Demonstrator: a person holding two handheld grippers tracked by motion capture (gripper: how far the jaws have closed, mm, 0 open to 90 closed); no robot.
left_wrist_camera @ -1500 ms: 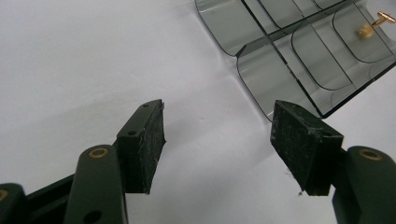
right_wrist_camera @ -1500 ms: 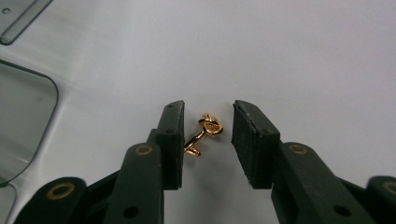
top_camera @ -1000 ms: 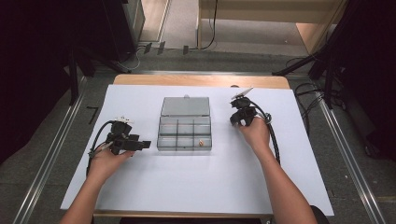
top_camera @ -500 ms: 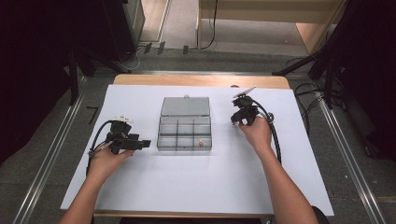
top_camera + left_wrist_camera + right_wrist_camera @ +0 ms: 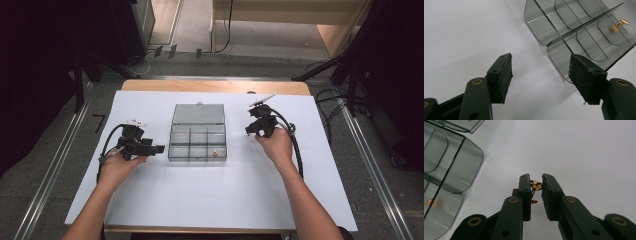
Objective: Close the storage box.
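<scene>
So the right gripper has its jaws pinched down on a tiny gold earring, held over the white table just right of the clear compartment box. In the high view that gripper sits right of the box's far half. The box is open, lid laid flat on the far side, and there's another little gold piece in its near right compartment. The left gripper has its jaws spread wide with nothing between them, pointing at the box's near left corner from just left of it.
</scene>
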